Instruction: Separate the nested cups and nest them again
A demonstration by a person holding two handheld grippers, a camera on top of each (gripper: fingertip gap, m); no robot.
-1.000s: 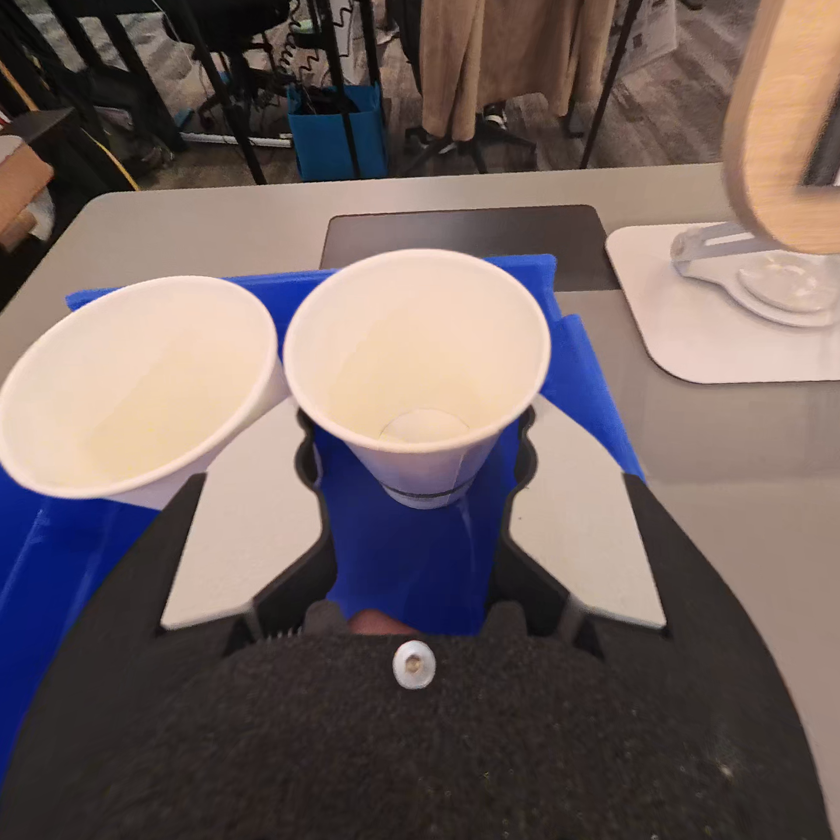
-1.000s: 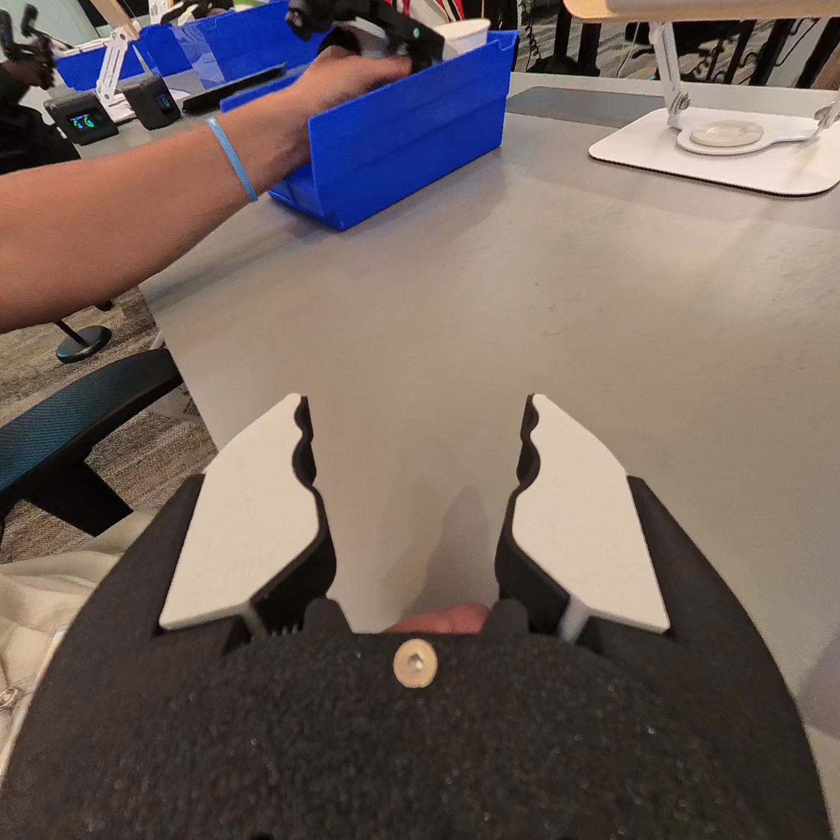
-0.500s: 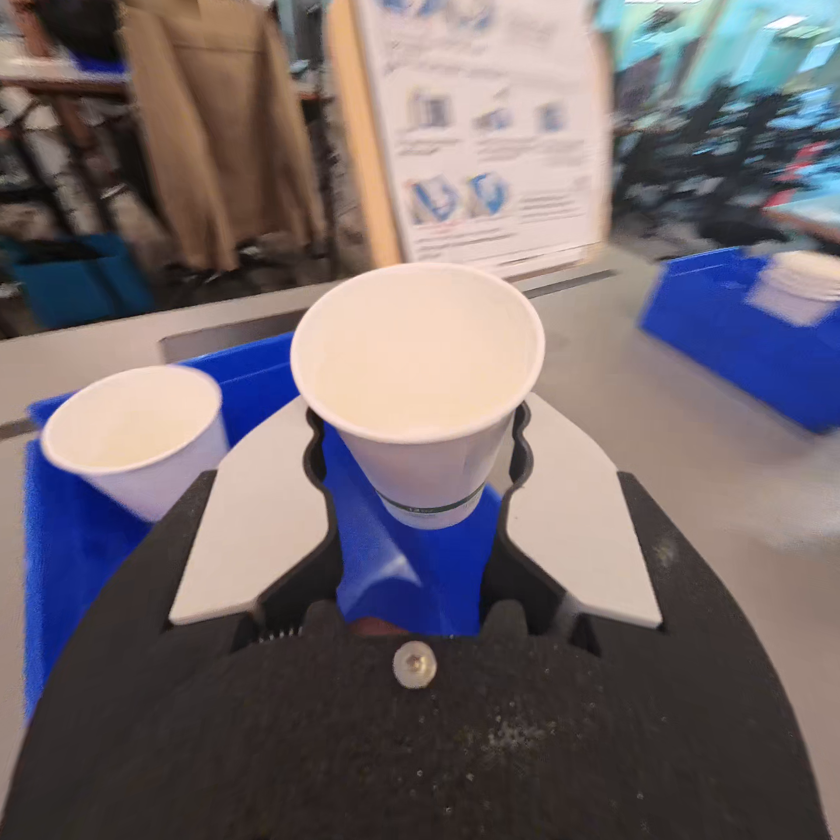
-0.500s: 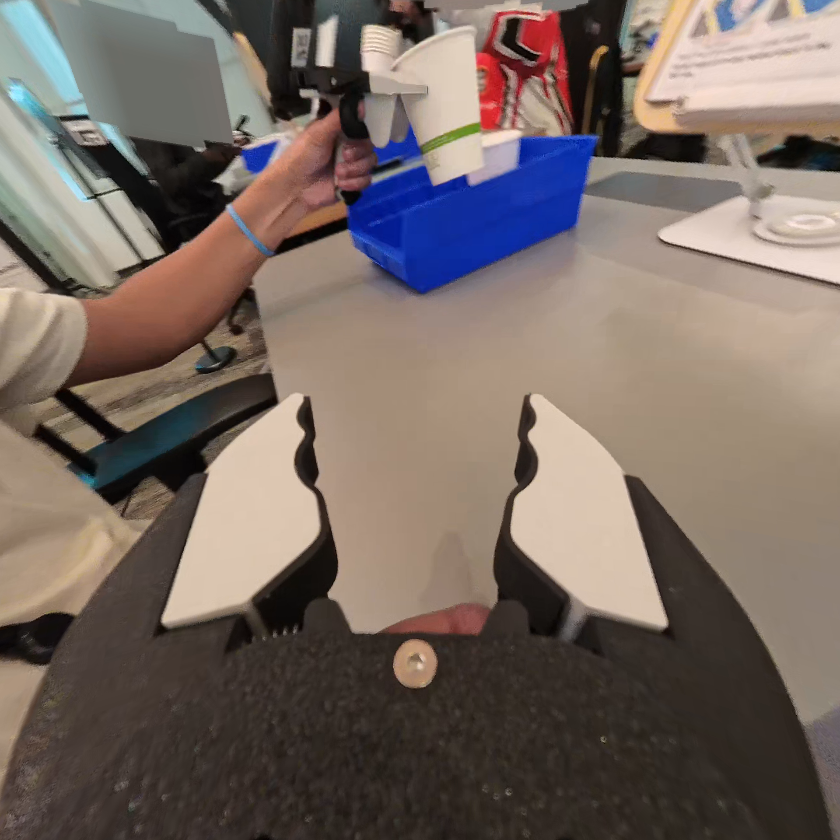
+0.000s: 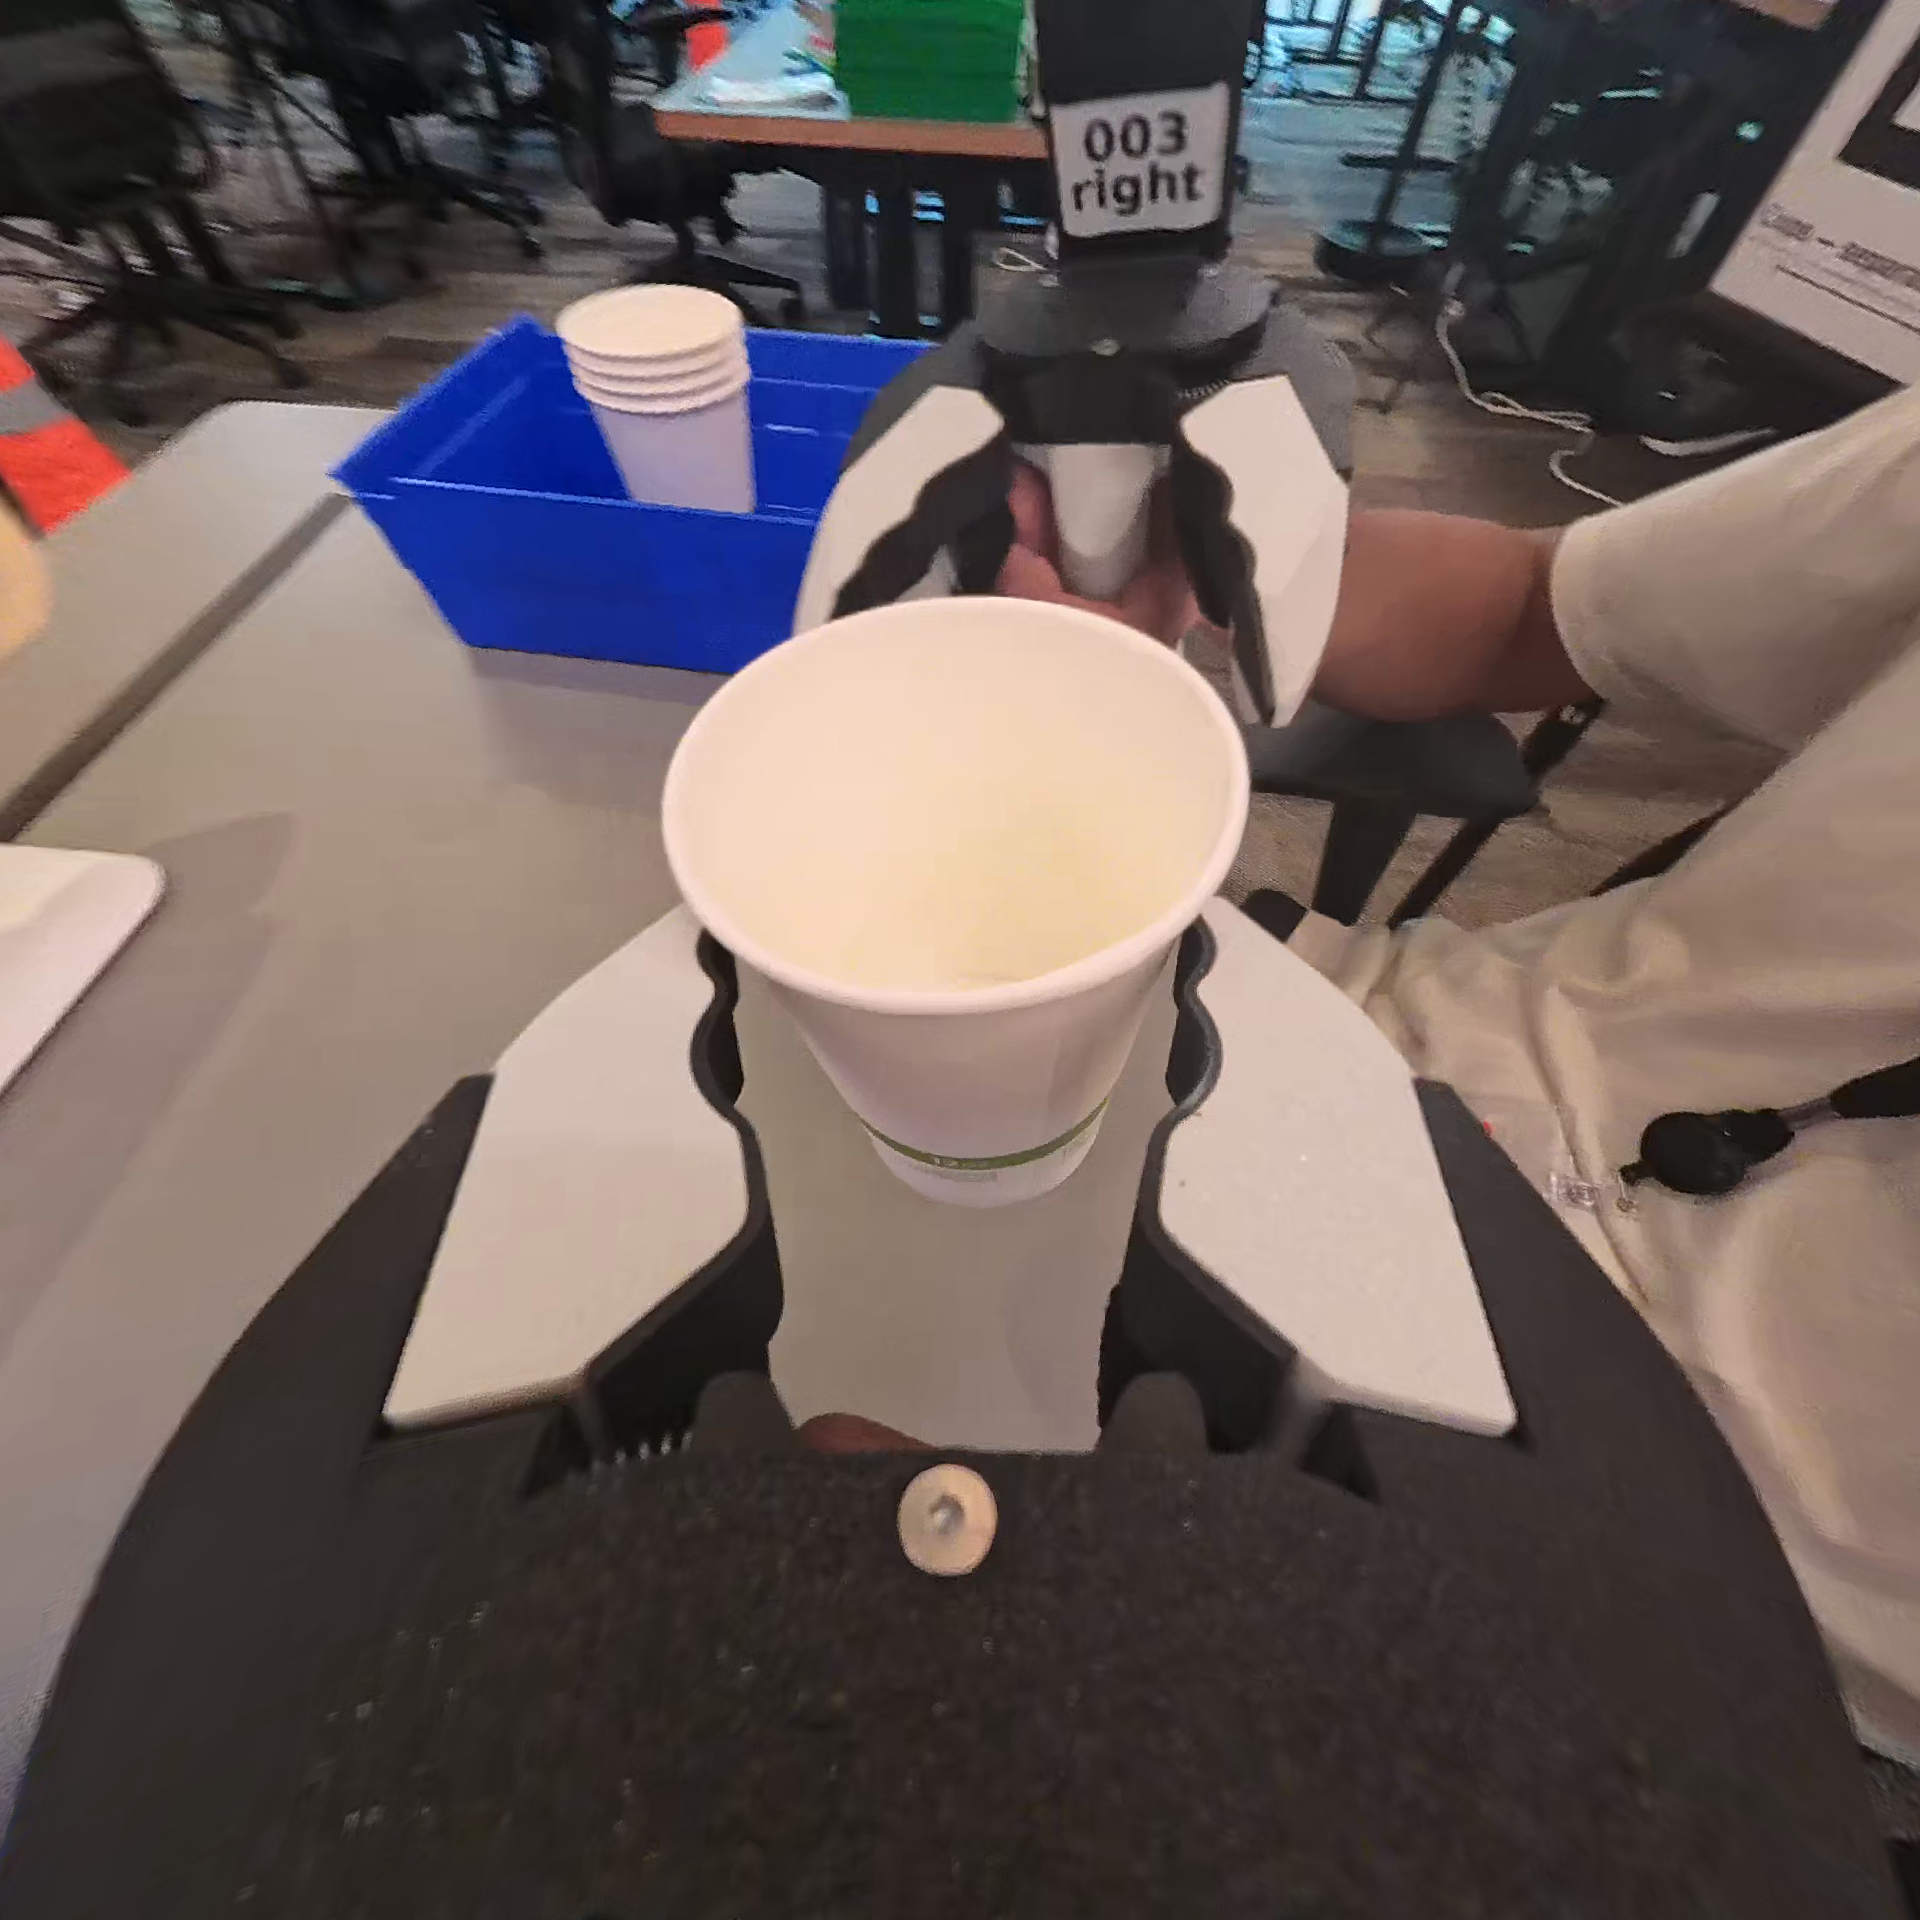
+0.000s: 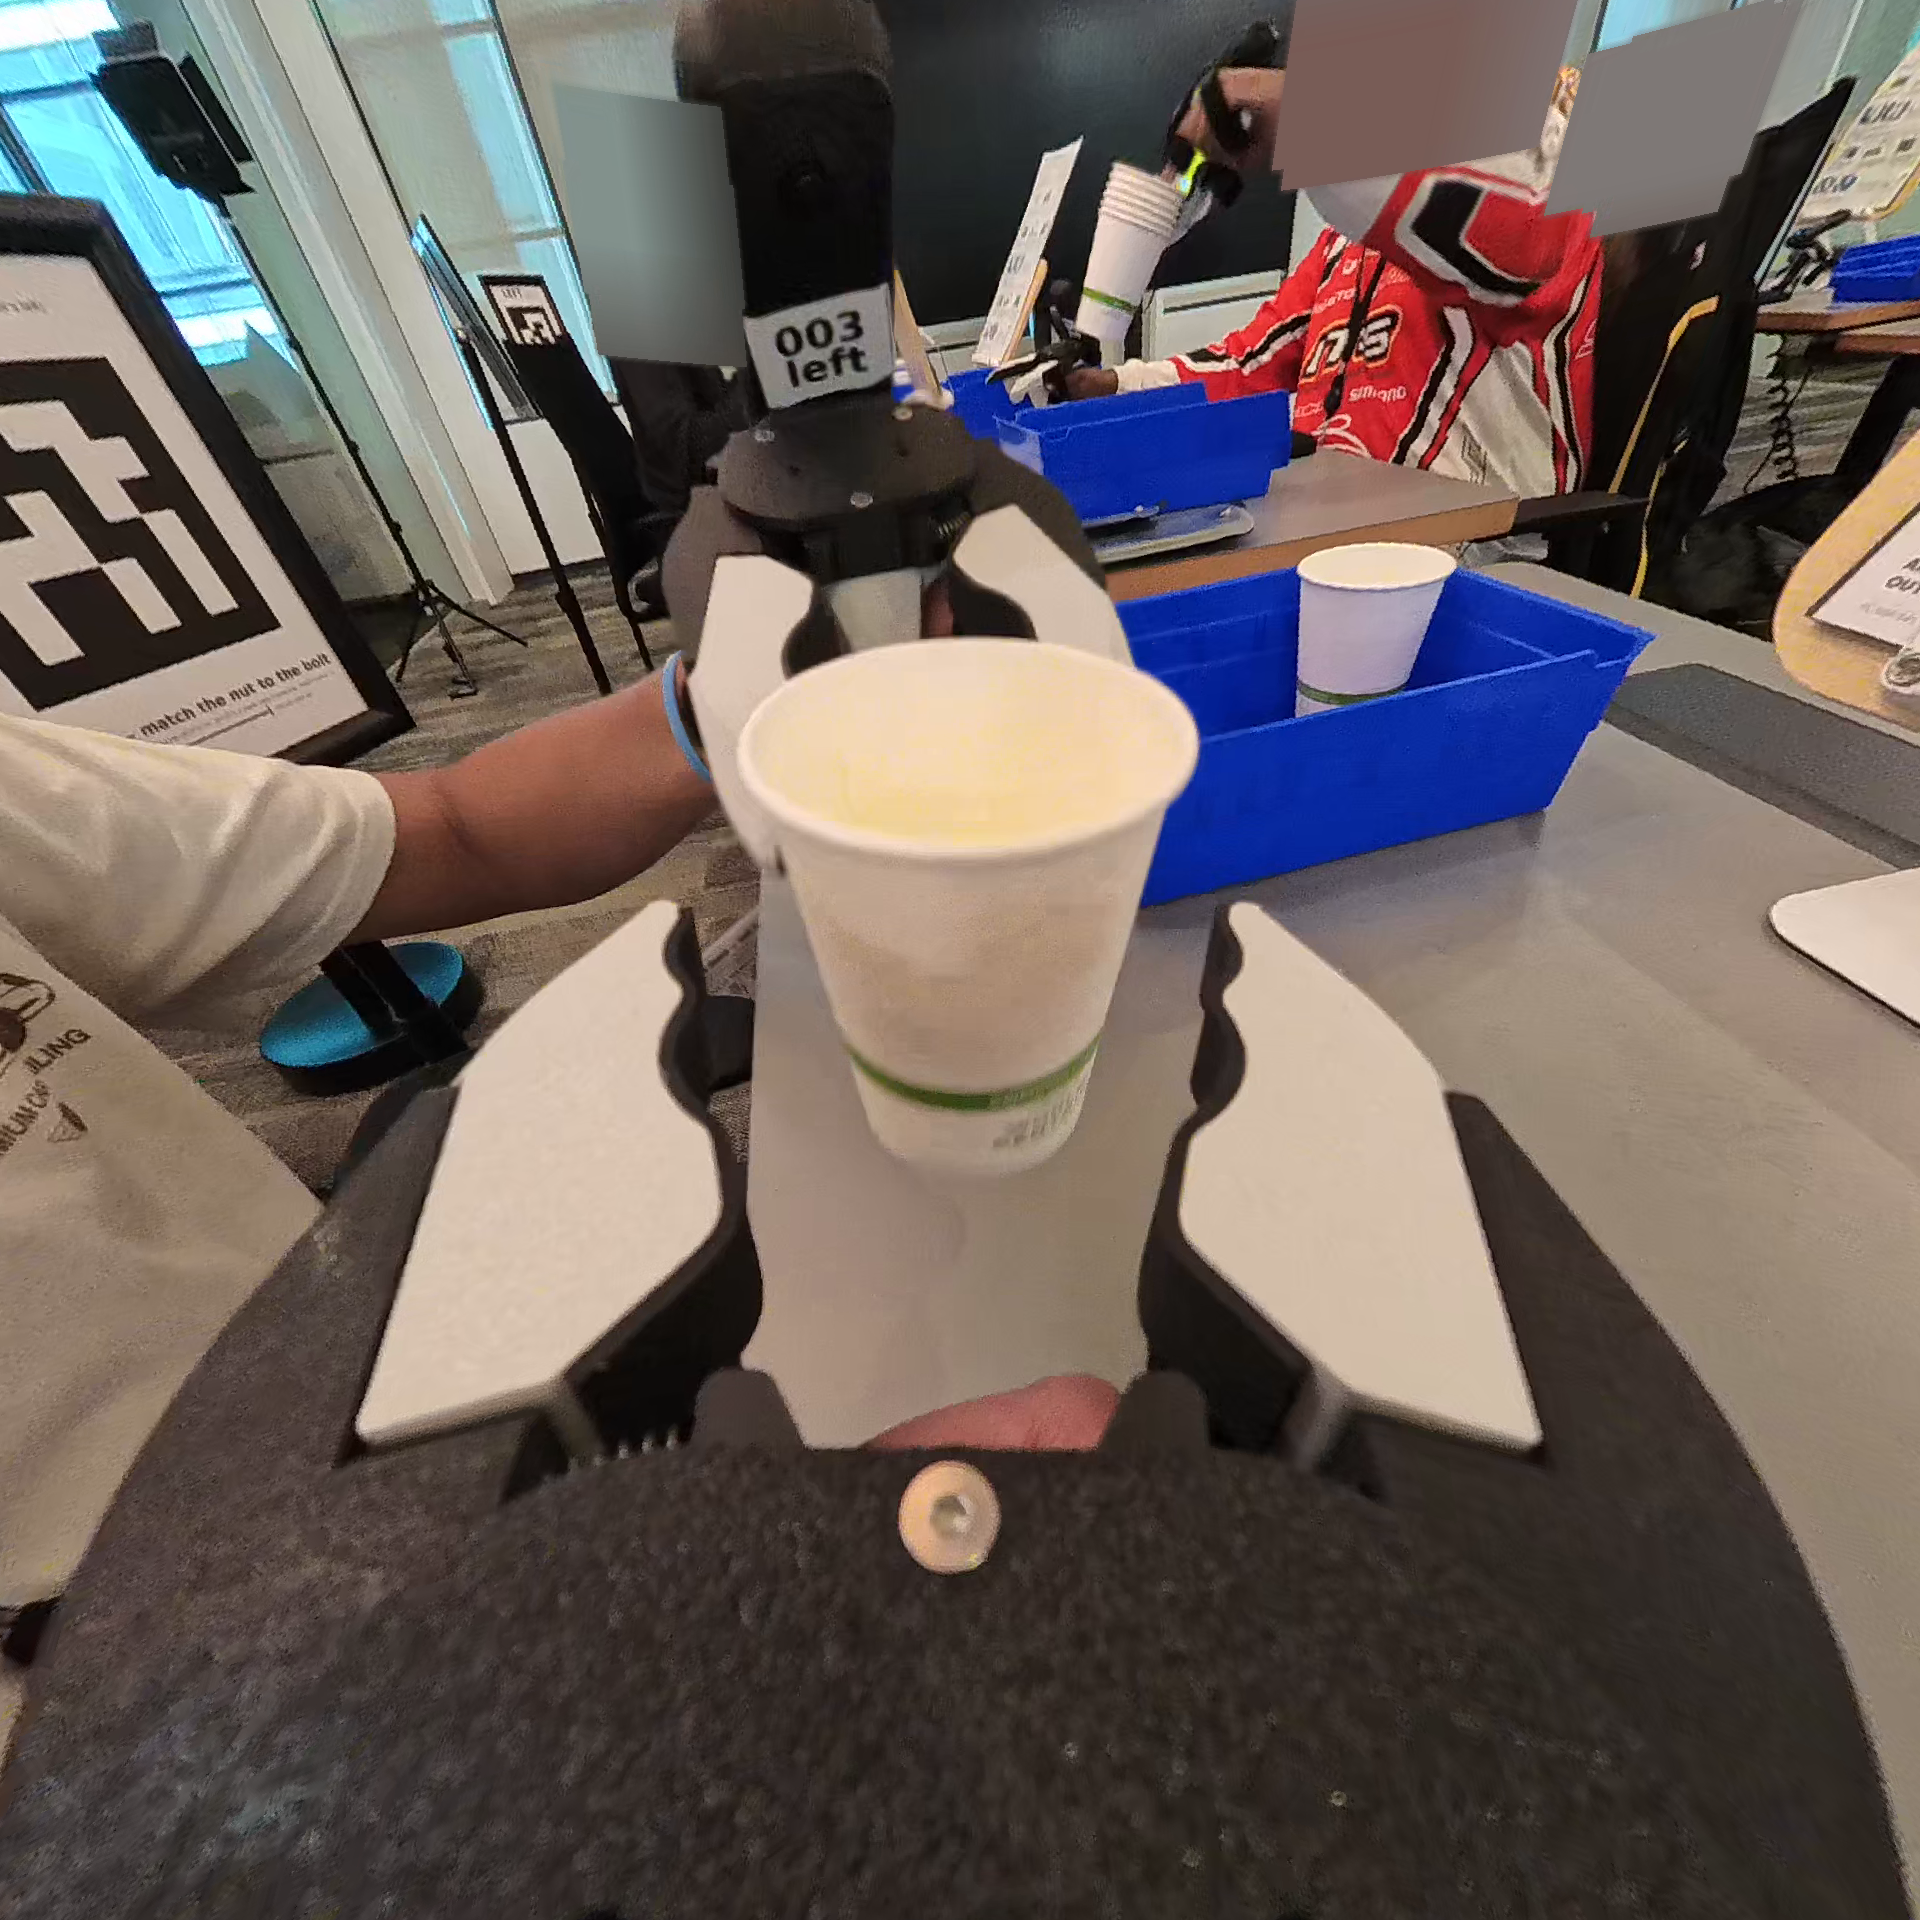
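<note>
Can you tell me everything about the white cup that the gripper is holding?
The white cup looks like paper, wide at the rolled rim and narrow at the base, with a green band low down. It is empty, upright and held in the air above the grey table. The left gripper pinches its sides; the open right gripper flanks it without touching.

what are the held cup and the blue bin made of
The cup held by the left gripper looks like thin white paper, matte, with a rolled rim and a green printed band. The blue bin looks like moulded plastic: even colour, slightly glossy, thin stiff walls. Neither is certain from looks alone.
</note>
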